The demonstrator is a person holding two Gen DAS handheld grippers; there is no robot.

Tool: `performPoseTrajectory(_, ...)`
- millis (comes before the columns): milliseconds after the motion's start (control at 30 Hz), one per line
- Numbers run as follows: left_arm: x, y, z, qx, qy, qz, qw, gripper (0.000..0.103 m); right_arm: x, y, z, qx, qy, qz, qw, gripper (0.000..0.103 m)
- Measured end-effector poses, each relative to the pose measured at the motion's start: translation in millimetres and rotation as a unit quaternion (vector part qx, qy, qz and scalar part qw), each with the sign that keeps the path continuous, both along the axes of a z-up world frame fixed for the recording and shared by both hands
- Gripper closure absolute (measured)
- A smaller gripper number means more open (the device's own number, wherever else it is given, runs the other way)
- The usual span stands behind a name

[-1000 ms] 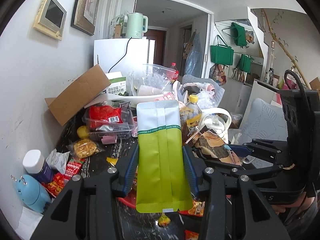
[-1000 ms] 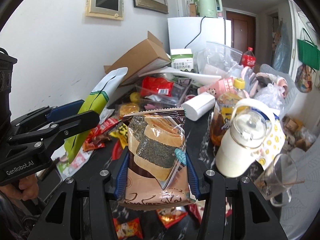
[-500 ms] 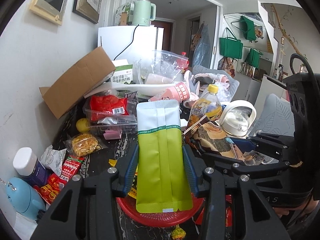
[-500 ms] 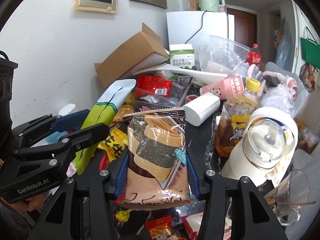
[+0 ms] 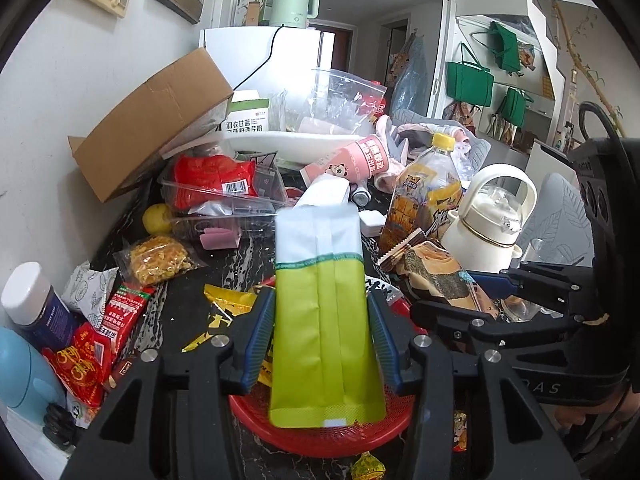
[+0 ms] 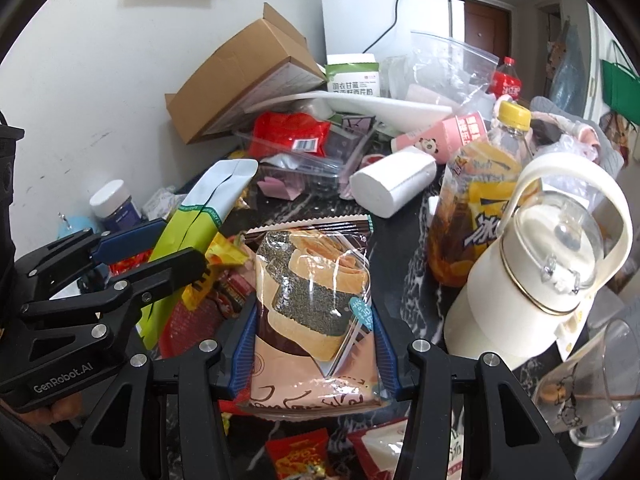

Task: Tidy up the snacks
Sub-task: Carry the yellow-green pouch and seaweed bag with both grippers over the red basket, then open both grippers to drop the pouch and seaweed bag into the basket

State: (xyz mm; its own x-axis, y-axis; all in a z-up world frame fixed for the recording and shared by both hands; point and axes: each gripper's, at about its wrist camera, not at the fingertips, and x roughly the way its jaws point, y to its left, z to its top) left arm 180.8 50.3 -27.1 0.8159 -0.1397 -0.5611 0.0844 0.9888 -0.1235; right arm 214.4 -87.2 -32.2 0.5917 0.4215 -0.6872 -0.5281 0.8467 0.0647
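Note:
A green and white pouch (image 5: 324, 340) stands upright between the blue pads of my left gripper (image 5: 320, 296). The jaws are opening, though the pads still touch the pouch's sides. Its bottom edge hangs just over a red mesh basket (image 5: 320, 436) on the dark marble table. My right gripper (image 6: 314, 304) is shut on a clear packet of seaweed rolls (image 6: 316, 312), held upright to the right of the basket (image 6: 184, 332). In the right wrist view the left gripper (image 6: 180, 244) and its pouch (image 6: 188, 232) show at the left.
Loose snack packets (image 5: 100, 344) litter the table around the basket. A cream jug (image 6: 532, 280), a tea bottle (image 6: 476, 208) and a glass cup (image 6: 592, 384) stand on the right. Behind are a white roll (image 6: 392, 188), a clear tray (image 5: 224, 196) and a cardboard box (image 5: 152, 120). A blue bottle (image 5: 24, 372) stands at the left.
Both grippers have sunk and moved forward over the table with their packets. The red basket has come into view under the green pouch, and the pouch now hangs close above it.

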Motion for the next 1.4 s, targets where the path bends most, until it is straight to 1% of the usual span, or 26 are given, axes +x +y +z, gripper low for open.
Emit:
performPoseTrajectory(133, 4.7, 0.3, -0.9, 0.008, 0.011, 0.006, 0.9999, 0.056, 0.8, -1.0, -1.9, -0.002, 0.004, -0.001, 1.000, 0.053)
performPoseTrajectory(300, 3.9, 6.1, -1.5, -0.004, 0.027, 0.016, 0.9995, 0.056, 0.1, 2.6, -3.8, -0.004, 0.008, 0.005, 1.000, 0.053)
performPoseTrajectory(600, -10.1, 15.2, 7.4, 0.015, 0.029, 0.042, 0.9986, 0.056, 1.9, 21.6, -10.2, -0.009, 0.019, 0.024, 0.999, 0.051)
performPoseTrajectory(867, -17.7, 17.4, 11.4, 0.020, 0.030, 0.047, 0.9983, 0.056, 4.1, 34.9, -10.5, -0.011, 0.022, 0.035, 0.999, 0.051)
performPoseTrajectory(933, -18.8, 17.3, 12.0, 0.022, 0.031, 0.048, 0.9981, 0.056, 4.5, 37.0, -11.2, -0.015, 0.024, 0.037, 0.999, 0.048)
performPoseTrajectory(967, -19.3, 17.3, 12.2, 0.022, 0.031, 0.048, 0.9981, 0.056, 4.7, 37.4, -11.5, -0.017, 0.025, 0.037, 0.999, 0.046)
performPoseTrajectory(1000, -19.6, 17.5, 12.3, 0.022, 0.032, 0.049, 0.9981, 0.056, 5.0, 37.9, -11.5, -0.019, 0.026, 0.035, 0.999, 0.042)
performPoseTrajectory(1033, -20.3, 17.7, 12.6, 0.022, 0.032, 0.049, 0.9980, 0.056, 4.8, 37.9, -11.3, -0.020, 0.025, 0.033, 0.999, 0.041)
performPoseTrajectory(1267, -27.8, 14.9, 19.9, 0.026, 0.025, 0.050, 0.9981, 0.056, -2.0, 31.2, -6.3, -0.025, 0.020, 0.027, 0.999, 0.041)
performPoseTrajectory(1400, -32.7, 11.0, 26.9, 0.027, 0.020, 0.048, 0.9983, 0.056, -9.2, 23.8, 2.1, -0.023, 0.013, 0.020, 0.999, 0.041)
